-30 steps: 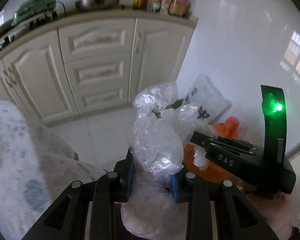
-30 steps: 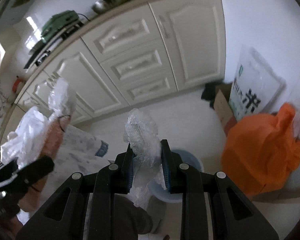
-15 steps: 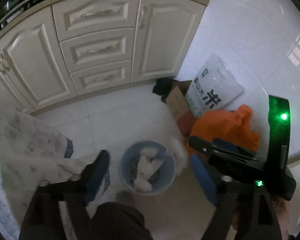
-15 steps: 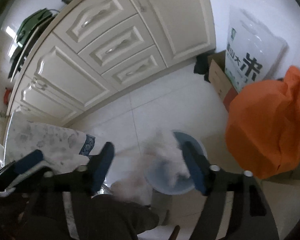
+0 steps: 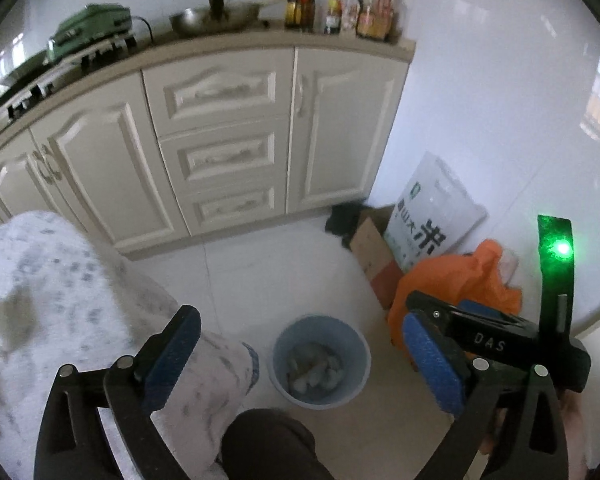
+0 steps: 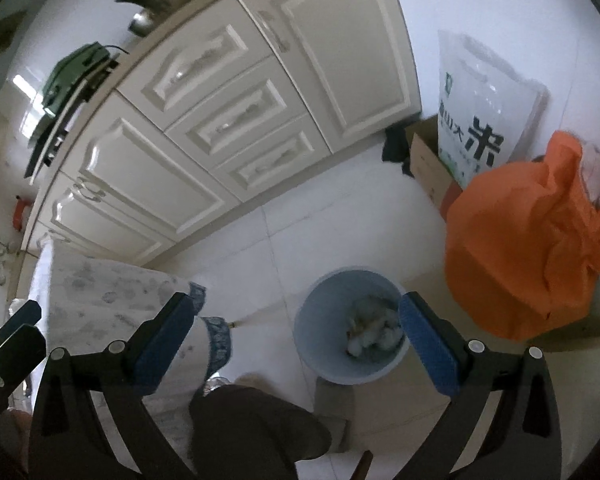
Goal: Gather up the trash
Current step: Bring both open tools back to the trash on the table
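A light blue trash bin (image 5: 320, 360) stands on the white tiled floor below both grippers, with crumpled clear plastic trash (image 5: 315, 368) inside. It also shows in the right wrist view (image 6: 352, 324), with the trash (image 6: 374, 330) in it. My left gripper (image 5: 300, 356) is open and empty, high above the bin. My right gripper (image 6: 295, 340) is open and empty, also above the bin. The right gripper's body with a green light (image 5: 500, 344) shows at the right of the left wrist view.
A table with a flowered cloth (image 5: 59, 300) is at the left. An orange bag (image 6: 532, 248), a cardboard box (image 6: 428, 164) and a white rice sack (image 6: 480, 104) stand by the wall. Cream cabinets (image 5: 219, 144) are behind. My dark trouser leg (image 6: 251, 432) is below.
Both grippers were shut on clear plastic trash, then opened wide. The plastic fell into the blue bin. Both grippers have since tilted up a little.
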Available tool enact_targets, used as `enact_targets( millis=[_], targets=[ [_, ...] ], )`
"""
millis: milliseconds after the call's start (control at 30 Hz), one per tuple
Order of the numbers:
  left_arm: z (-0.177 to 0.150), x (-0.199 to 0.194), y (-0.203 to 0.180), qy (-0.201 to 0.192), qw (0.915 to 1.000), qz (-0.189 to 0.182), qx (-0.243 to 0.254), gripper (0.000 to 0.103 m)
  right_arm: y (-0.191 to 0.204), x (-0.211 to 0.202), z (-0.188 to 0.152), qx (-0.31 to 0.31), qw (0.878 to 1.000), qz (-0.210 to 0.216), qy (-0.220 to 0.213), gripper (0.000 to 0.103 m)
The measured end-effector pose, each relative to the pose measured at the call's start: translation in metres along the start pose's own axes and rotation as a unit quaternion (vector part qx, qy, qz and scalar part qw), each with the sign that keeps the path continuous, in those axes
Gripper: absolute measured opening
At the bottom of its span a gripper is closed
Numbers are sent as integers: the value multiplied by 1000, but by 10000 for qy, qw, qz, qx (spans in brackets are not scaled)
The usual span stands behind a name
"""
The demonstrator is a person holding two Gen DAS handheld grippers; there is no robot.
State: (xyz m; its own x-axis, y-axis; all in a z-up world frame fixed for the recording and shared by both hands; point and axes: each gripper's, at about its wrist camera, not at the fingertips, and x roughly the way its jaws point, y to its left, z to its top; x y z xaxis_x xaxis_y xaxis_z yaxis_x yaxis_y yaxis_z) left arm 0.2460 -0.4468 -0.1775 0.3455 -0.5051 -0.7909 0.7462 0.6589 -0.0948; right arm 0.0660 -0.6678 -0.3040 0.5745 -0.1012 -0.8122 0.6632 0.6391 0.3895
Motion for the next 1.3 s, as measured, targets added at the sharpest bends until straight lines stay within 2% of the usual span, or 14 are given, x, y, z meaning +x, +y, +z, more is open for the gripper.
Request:
enact_targets(
  millis=[167,367,667,833,1033,1133,1300],
  targets=[
    [-29,-84,19,-498,9987,89,-24,102,34,-33,1,-225,9992,144,-282,103],
    [-64,-162,43,-990,9946,285,-159,102,84,-65,-2,-641,9954,430,-560,103],
    [-131,-264,84,-1617,9820,779,-585,102,175,-108,-16,-1438,9813,964,-838,103],
    [-174,-310,110,-1882,9698,1244,-926,102,228,-122,-31,-1965,9678,1295,-893,103],
    [-217,-346,134,-1944,9556,1794,-1295,102,284,-128,-56,-2517,9495,1646,-895,103],
    [-241,-368,142,-1977,9456,2109,-1489,102,310,-131,-70,-2759,9400,1804,-876,103],
    [-258,-385,143,-2041,9274,2596,-1756,102,349,-133,-92,-3208,9228,1959,-842,103]
  ],
)
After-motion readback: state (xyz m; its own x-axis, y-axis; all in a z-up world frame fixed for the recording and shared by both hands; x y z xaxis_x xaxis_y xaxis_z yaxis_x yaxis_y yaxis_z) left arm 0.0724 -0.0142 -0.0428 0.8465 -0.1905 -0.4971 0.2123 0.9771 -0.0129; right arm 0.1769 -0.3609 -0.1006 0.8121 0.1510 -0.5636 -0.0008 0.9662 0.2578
